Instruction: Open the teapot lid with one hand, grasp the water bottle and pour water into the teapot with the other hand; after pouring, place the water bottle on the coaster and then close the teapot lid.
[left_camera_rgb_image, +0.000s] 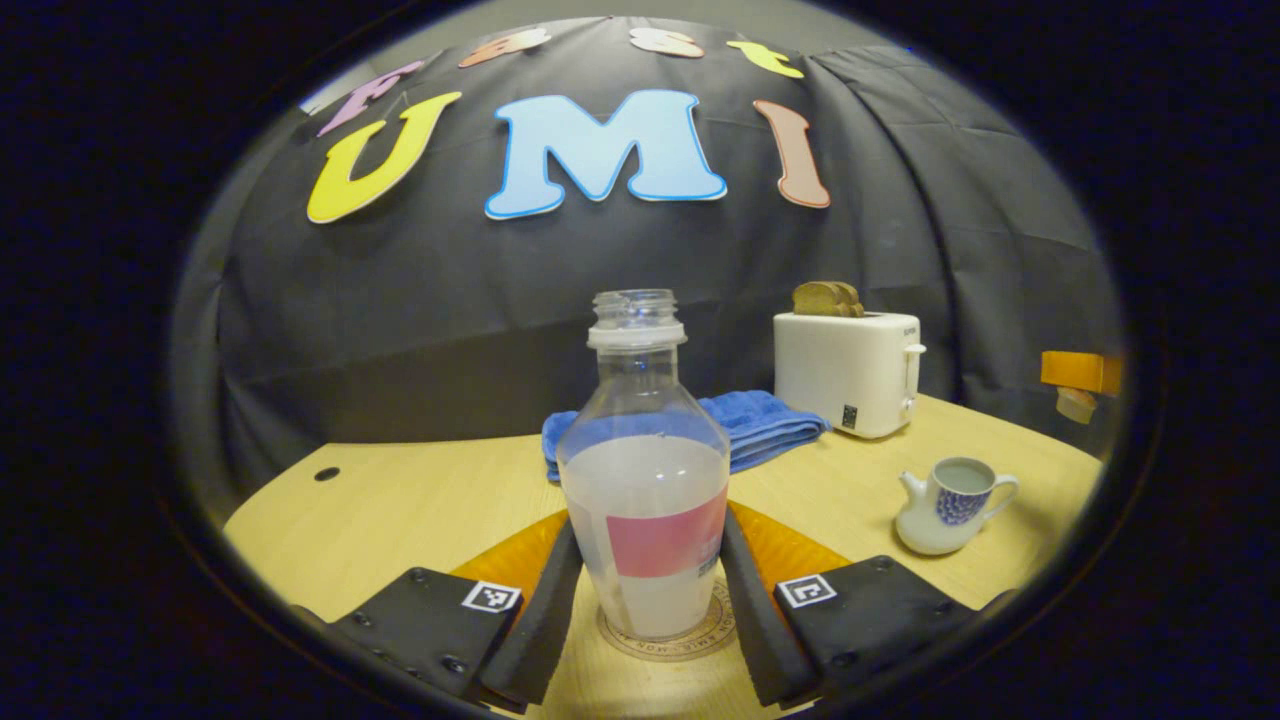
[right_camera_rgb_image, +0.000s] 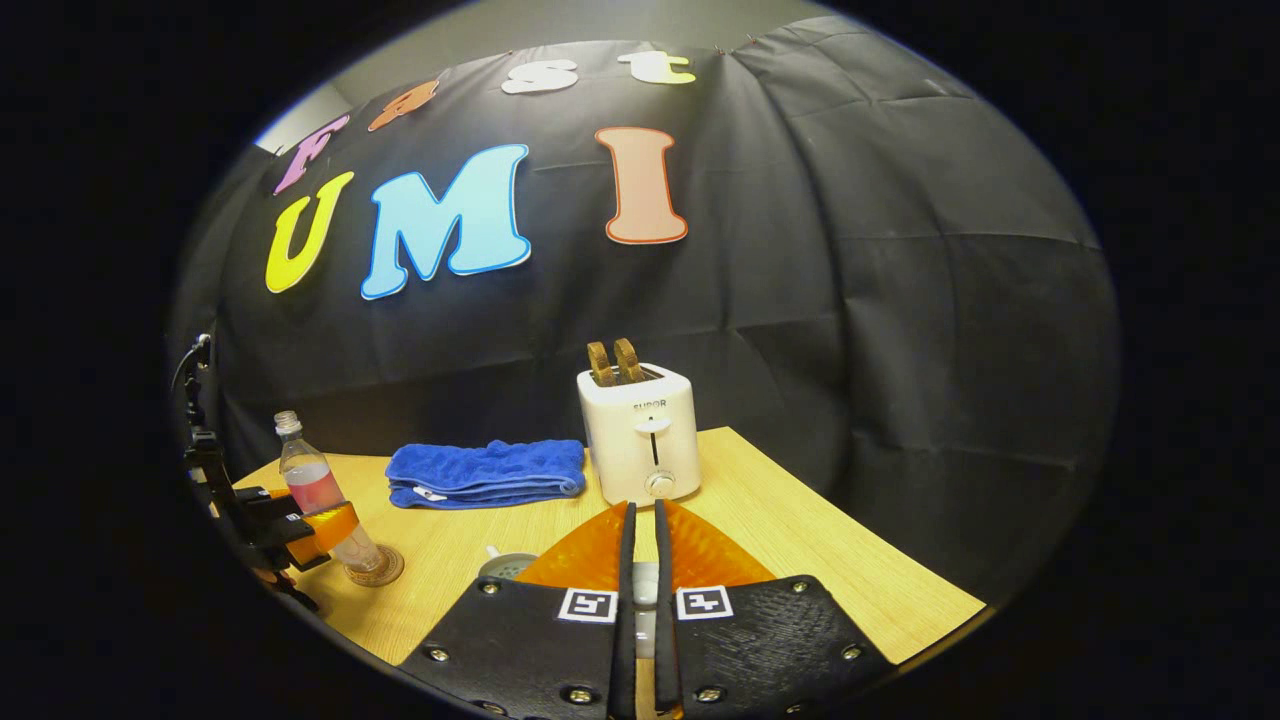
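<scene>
A clear water bottle (left_camera_rgb_image: 645, 470) with a pink label and no cap stands upright on a round coaster (left_camera_rgb_image: 700, 638), partly filled. My left gripper (left_camera_rgb_image: 650, 525) has a finger pressed on each side of it; the right gripper view shows that gripper (right_camera_rgb_image: 300, 530) at the bottle (right_camera_rgb_image: 318, 490) on the coaster (right_camera_rgb_image: 378, 570). The white and blue teapot (left_camera_rgb_image: 945, 505) stands open on the right with water inside. My right gripper (right_camera_rgb_image: 643, 508) is shut on the pale teapot lid (right_camera_rgb_image: 645, 590), above the teapot's rim (right_camera_rgb_image: 505, 565). It hangs at the far right (left_camera_rgb_image: 1080, 372) in the left gripper view.
A white toaster (left_camera_rgb_image: 848, 370) with bread slices stands at the back of the wooden table (left_camera_rgb_image: 400, 510). A folded blue towel (left_camera_rgb_image: 760, 425) lies beside it, behind the bottle. A small dark hole (left_camera_rgb_image: 326, 473) marks the table's left part.
</scene>
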